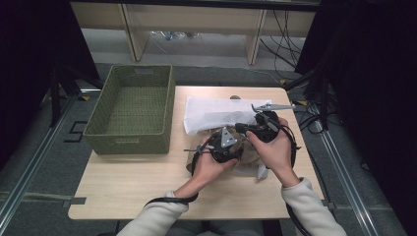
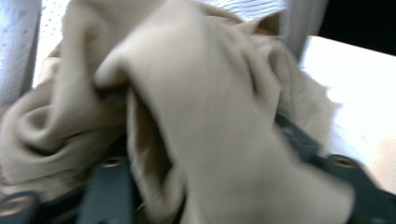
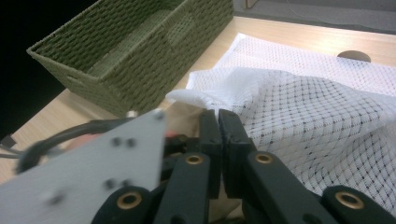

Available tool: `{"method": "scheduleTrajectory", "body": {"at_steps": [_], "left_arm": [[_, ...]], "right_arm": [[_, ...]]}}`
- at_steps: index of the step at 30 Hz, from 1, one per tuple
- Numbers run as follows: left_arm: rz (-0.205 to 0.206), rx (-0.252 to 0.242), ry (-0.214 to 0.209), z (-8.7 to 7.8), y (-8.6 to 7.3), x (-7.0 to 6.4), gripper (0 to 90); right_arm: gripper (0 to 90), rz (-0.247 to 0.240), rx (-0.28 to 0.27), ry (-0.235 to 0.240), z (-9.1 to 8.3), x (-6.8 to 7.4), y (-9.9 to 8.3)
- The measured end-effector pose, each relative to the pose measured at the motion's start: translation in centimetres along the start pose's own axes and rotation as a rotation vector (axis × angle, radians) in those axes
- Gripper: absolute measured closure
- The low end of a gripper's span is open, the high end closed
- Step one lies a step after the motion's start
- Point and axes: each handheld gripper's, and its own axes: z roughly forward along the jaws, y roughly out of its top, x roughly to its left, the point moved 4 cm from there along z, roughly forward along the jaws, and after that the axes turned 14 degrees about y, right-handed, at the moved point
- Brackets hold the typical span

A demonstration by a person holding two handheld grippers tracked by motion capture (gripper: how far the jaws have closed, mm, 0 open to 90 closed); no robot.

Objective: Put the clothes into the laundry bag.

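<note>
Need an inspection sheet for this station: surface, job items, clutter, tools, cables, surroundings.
Surface: light wooden table, bare at the front.
Job's things: beige cloth bunched at centre right; white mesh bag lying beside and partly under it; green woven basket at the left, nothing seen inside.
Clutter: nothing seen.
Grippers: left tool down in the beige cloth, which drapes over its jaws, so open or shut cannot be told; right tool with jaws together at the mesh bag's edge, though whether fabric is pinched cannot be told.
Cables: one black cable trails from the left tool under the forearm; loose cables on the floor beyond.
Surroundings: grey floor, wooden furniture legs behind, dark drapes at both sides.
</note>
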Motion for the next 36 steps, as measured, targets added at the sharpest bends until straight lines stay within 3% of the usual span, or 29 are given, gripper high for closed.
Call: {"method": "scheduleTrajectory", "body": {"at_steps": [2,4,6,8,11,12,14,15,16,18,21,23,24,26,28,31,34,36], "left_arm": [[0.046,0.014,-0.028,-1.3,0.0,0.2,34.8],[0.009,-0.015,-0.051,-2.6,0.1,0.1,29.2],[0.027,-0.023,-0.056,-4.0,0.1,0.6,26.2],[0.049,-0.021,-0.06,-5.4,-0.1,1.2,22.6],[0.055,-0.03,-0.048,-7.4,-0.7,2.4,19.0],[0.032,-0.029,-0.037,-7.8,-1.0,2.8,17.4],[0.058,-0.022,-0.01,-8.3,-1.5,4.2,15.5],[0.014,-0.021,0.005,-8.4,-1.9,4.8,15.1],[0.025,-0.006,0.008,-8.4,-2.2,5.4,14.8],[-0.007,0.005,0.025,-8.1,-3.1,6.5,14.1],[-0.001,0.039,0.035,-7.4,-4.1,7.3,12.5],[0.021,0.073,0.016,-6.3,-4.9,7.5,10.3],[0.008,0.091,0.019,-5.9,-5.3,7.3,9.1],[0.039,0.129,-0.002,-4.7,-6.1,7.4,7.2],[0.027,0.17,-0.017,-3.7,-6.8,7.2,7.1],[0.018,0.202,-0.04,-2.5,-7.6,6.6,15.8],[0.021,0.201,-0.049,-2.1,-7.8,6.1,28.0],[0.032,0.201,-0.045,-1.9,-7.8,5.8,36.5]], "right_arm": [[89.9,-0.002,0.009,-0.008,0.1,0.0,-0.1],[89.9,-0.021,0.008,-0.008,0.2,-0.2,0.0],[89.9,0.007,0.008,-0.007,0.2,-0.1,-0.1],[89.9,0.0,0.011,-0.01,0.2,-0.3,-0.1],[89.9,-0.004,0.012,-0.013,0.2,-0.3,-0.1],[89.9,0.005,0.011,-0.012,0.2,-0.2,-0.1],[89.9,0.009,0.011,-0.02,0.3,0.0,-0.2],[89.9,0.012,0.012,-0.017,0.3,0.0,-0.2],[89.9,-0.003,0.014,-0.019,0.3,0.0,-0.2],[89.9,-0.003,0.018,-0.01,0.4,0.0,-0.2],[89.9,0.005,0.024,-0.012,0.6,0.1,-0.2],[89.9,-0.021,0.025,-0.008,0.7,-0.1,-0.2],[89.9,0.009,0.035,-0.019,0.6,0.1,-0.3],[89.9,0.008,0.03,-0.019,0.8,0.1,-0.4],[89.9,0.0,0.033,-0.009,0.9,0.0,-0.4],[89.9,-0.001,0.036,-0.007,0.8,0.0,-0.4],[89.9,0.012,0.041,-0.007,0.9,0.2,-0.5],[89.9,-0.009,0.046,-0.009,0.9,0.0,-0.5]]}}
